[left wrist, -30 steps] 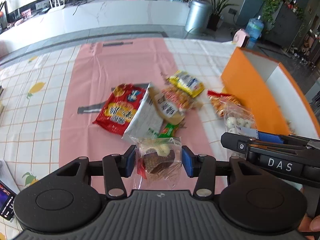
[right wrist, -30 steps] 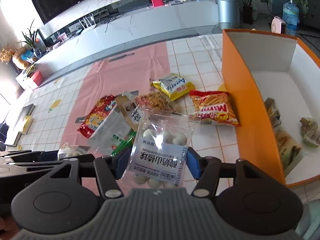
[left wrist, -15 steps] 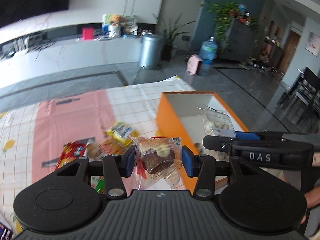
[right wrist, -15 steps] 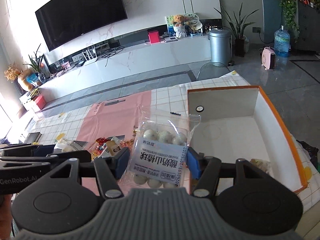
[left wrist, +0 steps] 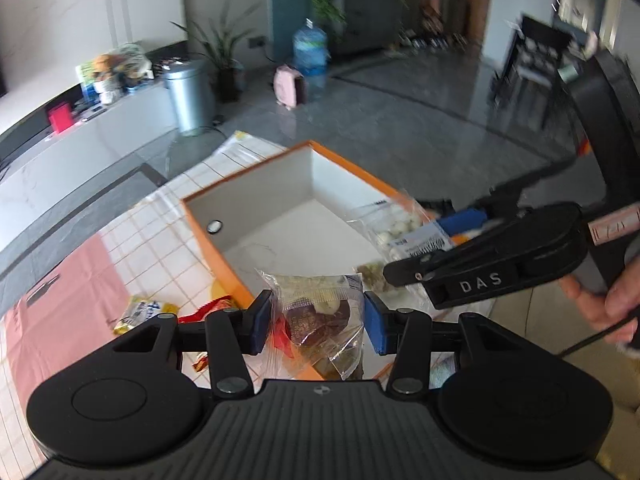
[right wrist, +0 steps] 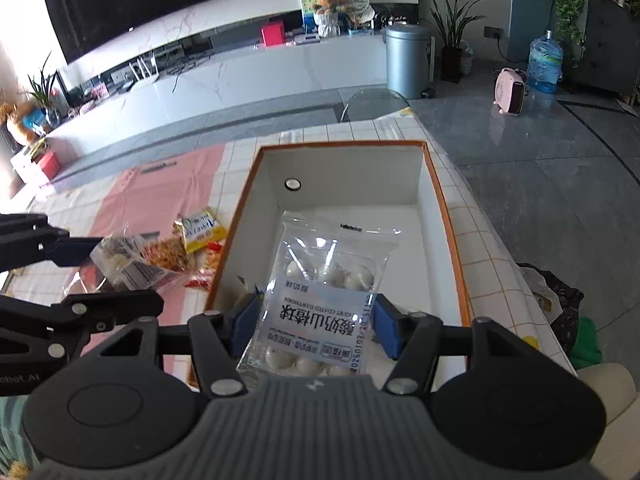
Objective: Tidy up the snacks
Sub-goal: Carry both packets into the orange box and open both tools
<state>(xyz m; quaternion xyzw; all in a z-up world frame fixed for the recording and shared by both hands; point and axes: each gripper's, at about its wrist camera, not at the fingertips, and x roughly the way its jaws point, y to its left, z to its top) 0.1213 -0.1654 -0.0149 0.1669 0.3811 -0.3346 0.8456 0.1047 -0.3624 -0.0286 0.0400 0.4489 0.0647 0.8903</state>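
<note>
My left gripper (left wrist: 317,322) is shut on a clear packet of brown cake (left wrist: 320,312) and holds it over the near left rim of the orange box (left wrist: 224,258). My right gripper (right wrist: 316,326) is shut on a clear bag of white yogurt balls (right wrist: 328,288), hanging above the white inside of the orange box (right wrist: 452,236). In the left wrist view the right gripper (left wrist: 460,236) shows at the right with its bag of white balls (left wrist: 400,226). The left gripper (right wrist: 92,276) with the cake packet (right wrist: 124,262) shows at the left of the right wrist view.
Several snack packets lie on the tiled tablecloth left of the box: a yellow packet (right wrist: 202,230), an orange-crumb packet (right wrist: 170,254) and a red one (left wrist: 208,308). A pink mat (right wrist: 160,196) covers the cloth further left. A small snack (left wrist: 374,276) lies inside the box. The table edge runs just right of the box.
Both grippers have swung right and upward from the snack pile to over the orange box, each still holding its packet. The left gripper has rolled, tilting its view.
</note>
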